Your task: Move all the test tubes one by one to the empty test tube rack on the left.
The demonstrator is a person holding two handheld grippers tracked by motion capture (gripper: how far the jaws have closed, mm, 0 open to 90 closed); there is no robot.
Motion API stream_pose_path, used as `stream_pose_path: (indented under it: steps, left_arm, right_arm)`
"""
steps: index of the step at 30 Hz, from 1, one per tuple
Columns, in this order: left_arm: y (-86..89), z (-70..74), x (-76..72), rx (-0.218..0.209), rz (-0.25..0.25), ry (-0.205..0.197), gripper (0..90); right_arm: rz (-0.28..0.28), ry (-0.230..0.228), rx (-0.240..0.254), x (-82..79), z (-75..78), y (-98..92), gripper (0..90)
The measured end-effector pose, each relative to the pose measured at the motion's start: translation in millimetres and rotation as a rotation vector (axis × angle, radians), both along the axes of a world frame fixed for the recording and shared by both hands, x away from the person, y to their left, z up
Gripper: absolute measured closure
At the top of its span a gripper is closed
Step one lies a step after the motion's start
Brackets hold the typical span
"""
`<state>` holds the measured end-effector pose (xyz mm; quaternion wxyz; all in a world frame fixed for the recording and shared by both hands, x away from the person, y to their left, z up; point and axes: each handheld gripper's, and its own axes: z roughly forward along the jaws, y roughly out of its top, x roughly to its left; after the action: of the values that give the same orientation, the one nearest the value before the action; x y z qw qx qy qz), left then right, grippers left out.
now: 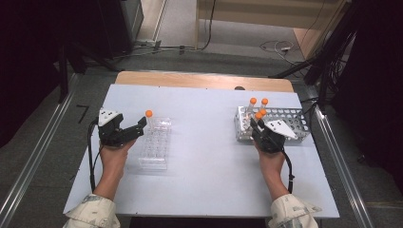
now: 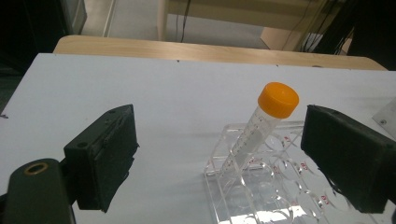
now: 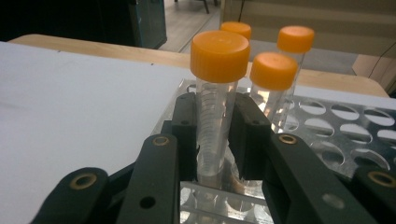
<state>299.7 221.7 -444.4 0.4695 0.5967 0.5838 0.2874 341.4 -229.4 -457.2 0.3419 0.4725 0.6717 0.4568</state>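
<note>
A clear tube with an orange cap stands in the front corner of a white perforated rack at the table's right. My right gripper is shut on it, both black jaws pressed to its sides below the cap. From above, that right gripper sits at the rack's near left corner. My left gripper is open, its jaws set wide apart. Just beyond them an orange-capped tube leans in a clear acrylic rack, untouched. The high view has the left gripper beside this clear rack.
Three more orange-capped tubes stand behind the held one in the white rack. The white tabletop lies bare between the two racks. A wooden edge runs along the far side, with cables on the floor beyond.
</note>
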Motion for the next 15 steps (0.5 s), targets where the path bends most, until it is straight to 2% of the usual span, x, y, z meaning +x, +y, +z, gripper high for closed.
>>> stream_pose_path:
  steps: [9, 15]
  left_arm:
    - [0.0, 0.6, -0.4, -0.001, 0.000, -0.005, 11.2]
    - [0.1, 1.7, -1.2, 0.001, 0.001, -0.008, 11.1]
  right_arm:
    - [-0.001, -0.053, -0.019, -6.0, 13.5, 2.6, 71.2]
    - [-0.002, -0.069, -0.016, -9.9, 22.3, 1.9, 71.2]
